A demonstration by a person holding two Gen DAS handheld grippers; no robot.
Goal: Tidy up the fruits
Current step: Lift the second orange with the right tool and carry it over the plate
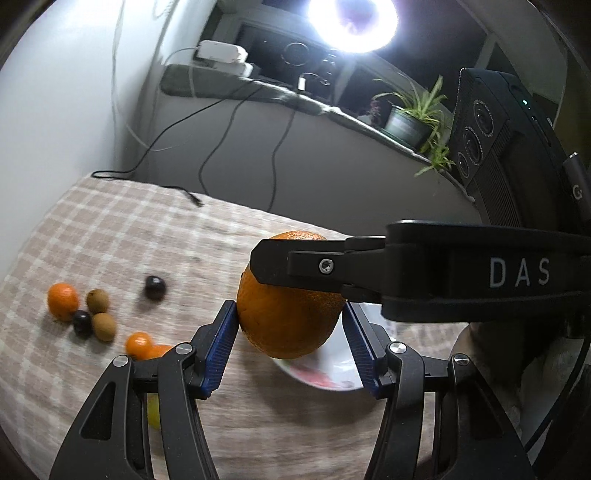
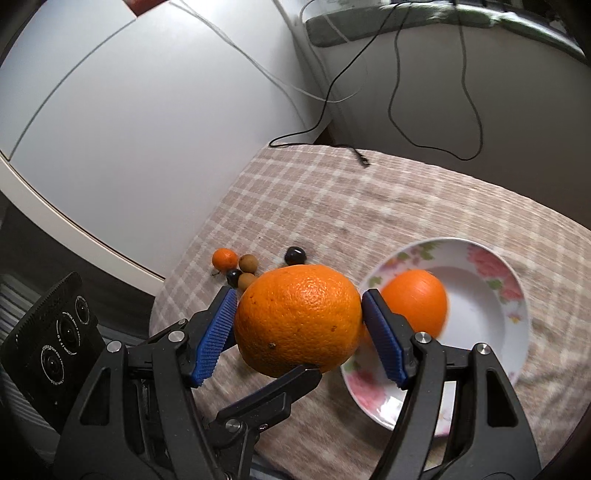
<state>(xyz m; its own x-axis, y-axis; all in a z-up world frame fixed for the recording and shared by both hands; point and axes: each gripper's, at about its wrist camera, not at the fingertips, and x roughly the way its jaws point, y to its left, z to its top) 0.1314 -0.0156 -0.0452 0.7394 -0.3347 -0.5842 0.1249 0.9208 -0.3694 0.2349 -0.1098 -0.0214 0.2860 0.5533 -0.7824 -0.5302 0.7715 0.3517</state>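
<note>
The large orange [image 2: 297, 320] hangs in the air above the near part of the table, between the scattered small fruit on the left and the floral bowl [image 2: 491, 273] on the right. Both tools meet on it: the right gripper [image 2: 299, 325] has its 2 blue pads pressed to the orange's left and right flanks, and the left gripper [image 1: 290, 321] pinches the same fruit crosswise, with 1 black finger of the other tool lying over its top in the left wrist view. I judge the orange fairly heavy, firm and round, with pebbled peel that grips ribbed pads well; hold it across the widest middle, or it may roll out. A second orange [image 2: 415, 301] already lies in the bowl. The table wears a soft checked cloth [image 2: 332, 192], so loose fruit should settle rather than skid. Behind are pale walls, trailing black cables [image 2: 399, 92], a potted plant [image 1: 413, 114] on a ledge and a glaring lamp [image 1: 352, 22].
</note>
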